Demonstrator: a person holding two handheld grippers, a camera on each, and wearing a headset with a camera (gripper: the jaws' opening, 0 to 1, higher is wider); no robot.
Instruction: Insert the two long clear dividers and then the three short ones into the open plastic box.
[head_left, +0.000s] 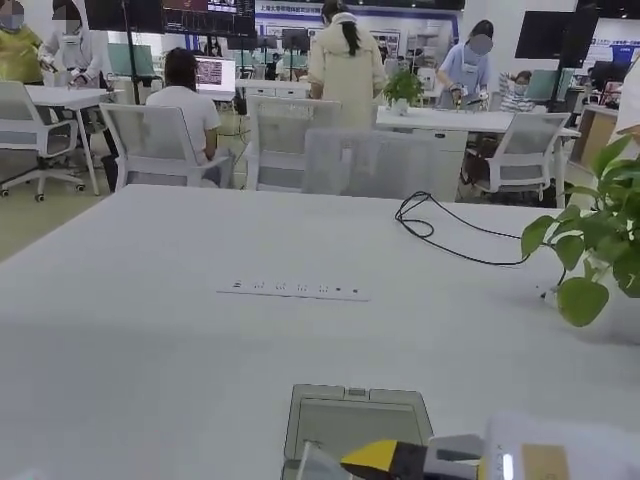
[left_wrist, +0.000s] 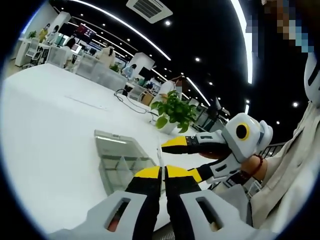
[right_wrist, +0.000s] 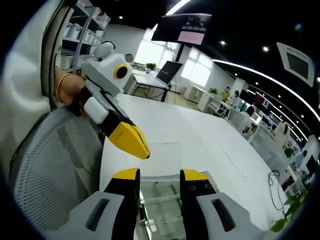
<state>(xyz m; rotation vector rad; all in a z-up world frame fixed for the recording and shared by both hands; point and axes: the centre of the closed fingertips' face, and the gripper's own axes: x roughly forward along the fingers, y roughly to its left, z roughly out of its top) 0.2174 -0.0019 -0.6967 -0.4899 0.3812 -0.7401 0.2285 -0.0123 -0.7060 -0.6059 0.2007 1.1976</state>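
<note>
Yellow-tipped jaws of the left gripper (left_wrist: 162, 172) stand almost together at 6 o'clock in the left gripper view. In the right gripper view they appear to pinch a clear divider (right_wrist: 163, 159), held in the air just above the near end of the open plastic box (right_wrist: 165, 200). I cannot tell whether it is a long piece or a short one.

The right gripper (right_wrist: 160, 175) has its jaws well apart with nothing between them, and the box shows through the gap at 6 o'clock. The box rests on the white table (head_left: 150, 330), at 6 o'clock in the head view and at about 10 o'clock from the left gripper's jaws in its own view.

Thin clear ribs seem to cross the inside of the box already, so I judge the task part done. How many are seated is too faint to count. The held divider is not yet in, and seating it looks like the step in hand.
</note>
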